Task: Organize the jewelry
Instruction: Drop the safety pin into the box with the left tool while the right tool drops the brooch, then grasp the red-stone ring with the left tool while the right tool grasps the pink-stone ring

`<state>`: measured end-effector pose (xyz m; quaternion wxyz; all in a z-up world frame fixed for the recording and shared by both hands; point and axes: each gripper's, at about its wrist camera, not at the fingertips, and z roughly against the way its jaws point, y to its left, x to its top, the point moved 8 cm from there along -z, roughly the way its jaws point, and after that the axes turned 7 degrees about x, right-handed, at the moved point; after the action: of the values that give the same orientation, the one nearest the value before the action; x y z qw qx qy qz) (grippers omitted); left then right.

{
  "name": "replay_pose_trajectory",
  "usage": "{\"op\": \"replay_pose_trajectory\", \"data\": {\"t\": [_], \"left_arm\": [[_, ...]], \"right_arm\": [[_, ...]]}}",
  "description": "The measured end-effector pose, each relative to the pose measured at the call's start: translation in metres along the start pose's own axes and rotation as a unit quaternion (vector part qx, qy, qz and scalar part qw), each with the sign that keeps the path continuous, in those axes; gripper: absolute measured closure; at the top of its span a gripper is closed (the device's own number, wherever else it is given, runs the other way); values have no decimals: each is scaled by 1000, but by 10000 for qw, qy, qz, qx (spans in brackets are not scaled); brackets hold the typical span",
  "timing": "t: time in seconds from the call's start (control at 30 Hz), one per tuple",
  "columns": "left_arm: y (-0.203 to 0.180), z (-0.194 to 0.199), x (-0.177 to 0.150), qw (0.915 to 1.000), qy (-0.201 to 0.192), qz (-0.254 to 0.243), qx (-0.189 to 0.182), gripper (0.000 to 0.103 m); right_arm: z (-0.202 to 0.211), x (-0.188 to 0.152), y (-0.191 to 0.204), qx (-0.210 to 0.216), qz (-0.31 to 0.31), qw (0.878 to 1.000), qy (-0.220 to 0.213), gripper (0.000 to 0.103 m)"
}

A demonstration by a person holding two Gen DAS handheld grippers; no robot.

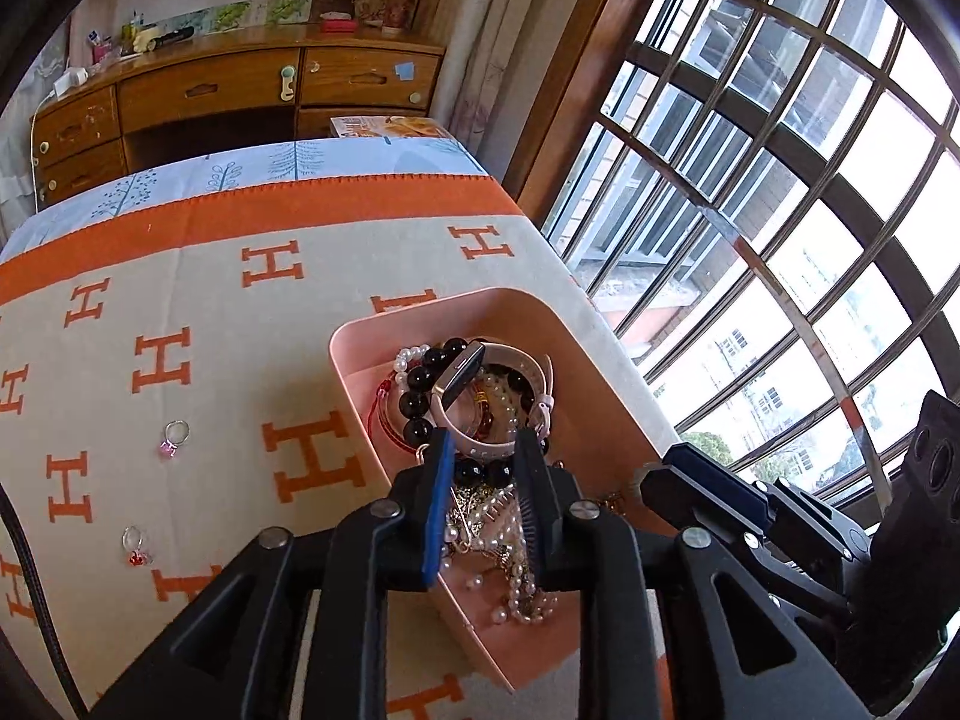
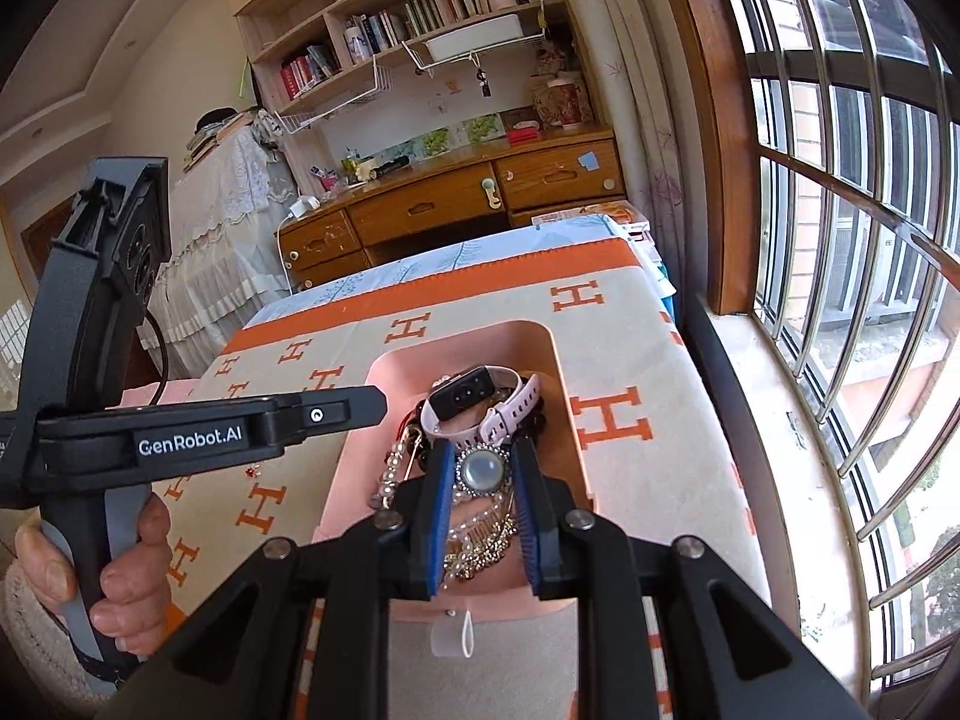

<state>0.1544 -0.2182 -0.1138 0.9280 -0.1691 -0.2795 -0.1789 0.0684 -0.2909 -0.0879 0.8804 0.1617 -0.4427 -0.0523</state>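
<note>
- My left hand (image 2: 114, 564): wrapped round the grey handle at the left of the right-wrist view, thumb and knuckles showing; it carries my left claw level over the table, pointing right toward the tray.
- My left claw (image 1: 483, 450): hanging over the near end of the pink tray (image 1: 606, 420); fingers apart with a moderate gap, gripping nothing. Tips sit just above the pink watch band, and I cannot tell whether they touch it.
- My right claw (image 2: 483, 459): reaching forward over the same tray from its near edge; fingers apart, either side of a round pearl-centred brooch (image 2: 483, 471). The pads lie close beside its beaded rim; I cannot tell if they press it.
- Pink tray: on the H-patterned cloth (image 1: 198, 300), toward the right of the table by the window.
- Tray contents: pink-strapped watch (image 2: 474, 399) on top at the far side; black bead bracelet (image 1: 420, 396); pearl strands (image 1: 516, 594); red cord (image 1: 381, 414); gold-toned pieces, tangled.
- Ring, pink stone (image 1: 173, 438): loose on the cloth, left of the tray, well apart from it.
- Ring, red stone (image 1: 135, 546): loose on the cloth, nearer than the pink one.
- Background: wooden drawer unit (image 1: 240, 90) at the far wall; barred window (image 1: 780, 180) at right.
</note>
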Motion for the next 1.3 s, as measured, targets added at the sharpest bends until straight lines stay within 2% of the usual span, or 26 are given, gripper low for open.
{"op": "replay_pose_trajectory", "data": {"t": [0.1,0.17,0.33,0.4,0.53,0.63,0.8,0.9,1.17,1.3], "left_arm": [[5,5,0,10000,-42,78,-1,66],[11,10,2,9999,-95,132,20,62],[34,27,4,9993,-166,298,136,58],[49,36,6,9987,-223,373,251,54],[84,60,11,9963,-390,563,522,52],[114,79,13,9926,-545,769,764,43],[158,101,8,9861,-696,1004,1122,42],[174,102,-1,9851,-650,1080,1169,42],[180,56,-47,9878,-47,994,1197,42],[176,35,-62,9880,110,937,1219,55]], "right_arm": [[0,1,0,10,-64,10000,-27,77],[-1,1,2,55,-94,9999,-42,77],[-2,1,10,160,-83,9998,17,77],[-3,0,15,213,-62,9997,46,77],[-5,2,29,286,43,9995,90,77],[-7,4,42,368,129,9991,138,77],[-13,8,66,508,348,9979,215,77],[-18,10,84,629,479,9965,274,77],[-37,6,119,861,580,9933,515,77],[-46,1,127,916,577,9920,647,77]]}}
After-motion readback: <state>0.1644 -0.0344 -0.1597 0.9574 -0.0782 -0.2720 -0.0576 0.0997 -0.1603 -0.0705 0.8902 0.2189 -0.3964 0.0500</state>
